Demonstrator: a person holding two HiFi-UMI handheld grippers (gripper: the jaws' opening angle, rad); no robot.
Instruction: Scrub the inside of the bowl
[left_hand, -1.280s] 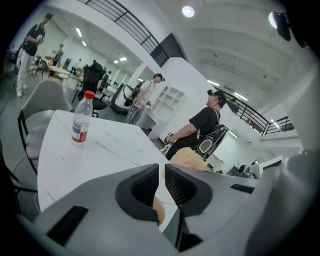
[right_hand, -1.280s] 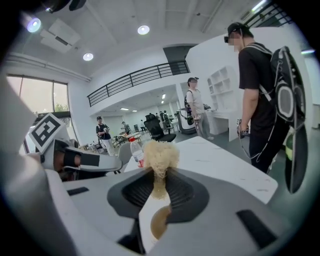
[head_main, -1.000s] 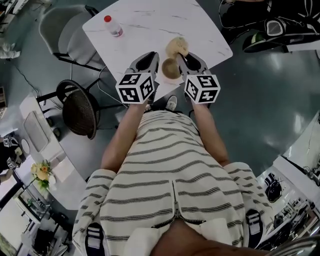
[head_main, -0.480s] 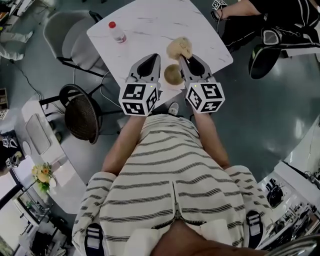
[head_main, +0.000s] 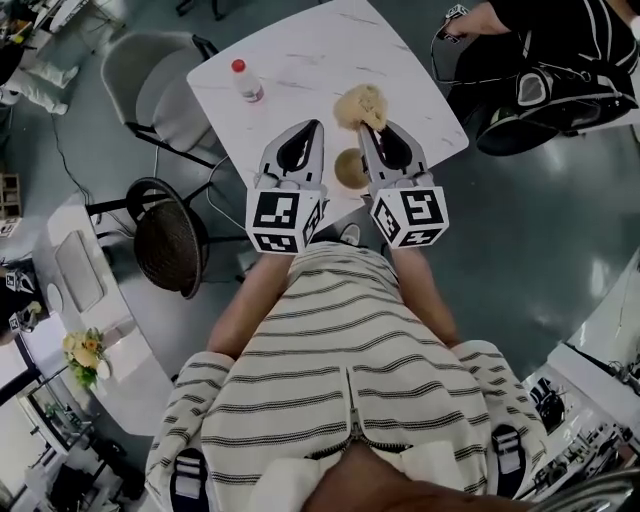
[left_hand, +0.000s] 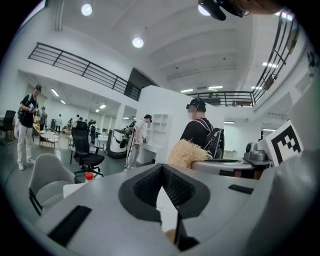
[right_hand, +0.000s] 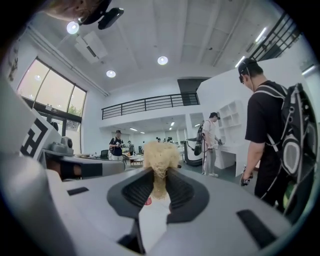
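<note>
Bowl (head_main: 350, 168), round and brown, sits on the white marble table (head_main: 300, 50) close to its near edge, in the gap between the two grippers. It stands upright with its mouth facing up; being round, it has no long axis to speak of. The left gripper (head_main: 316, 126) lies just beside it on one flank, its jaws pressed together at the tips with nothing between them. The right gripper (head_main: 366, 126) lies on the other flank and pinches a tan, fibrous scrubber (head_main: 358, 104) at its tips. The scrubber sticks out past the jaws, beyond the bowl's far side and not inside it. Whether either gripper touches the bowl cannot be told.

A bottle (head_main: 246, 80) with a red cap stands well apart, toward the table's far left. A grey chair (head_main: 150, 75) and a black chair (head_main: 170, 235) stand on the left over a dark glossy floor (head_main: 520, 220). A person in black (head_main: 560, 50) is at the table's far right corner.
</note>
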